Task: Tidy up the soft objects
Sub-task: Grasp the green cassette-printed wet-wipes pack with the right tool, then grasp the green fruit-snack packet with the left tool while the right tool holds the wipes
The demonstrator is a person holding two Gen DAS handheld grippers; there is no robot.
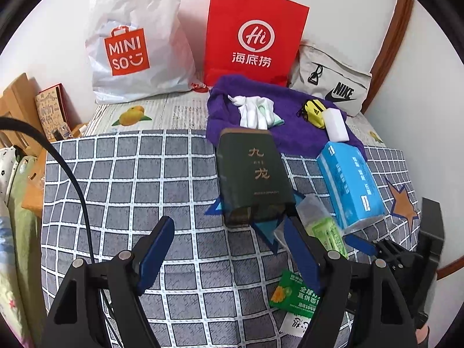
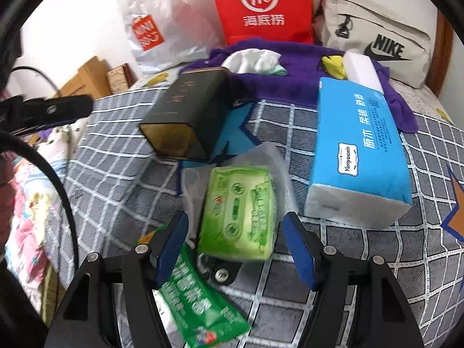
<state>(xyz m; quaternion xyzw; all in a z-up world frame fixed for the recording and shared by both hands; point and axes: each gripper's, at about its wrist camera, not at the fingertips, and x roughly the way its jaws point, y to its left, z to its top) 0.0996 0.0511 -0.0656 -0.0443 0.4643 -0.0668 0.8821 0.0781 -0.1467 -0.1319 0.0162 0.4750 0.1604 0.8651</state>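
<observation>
A small green tissue pack in clear wrap lies on the checked quilt, between the blue fingers of my right gripper. The jaws are open, with a gap showing on both sides of the pack. My left gripper hovers open over bare quilt, with nothing between its fingers, just short of a dark green tin box. A blue tissue pack lies to the right. Behind it, a purple towel carries white gloves, a yellow pouch and a white sponge.
A red paper bag, a white Miniso plastic bag and a grey Nike bag stand against the back wall. A green sachet lies under my right gripper. A wooden shelf is at the left beside the bed.
</observation>
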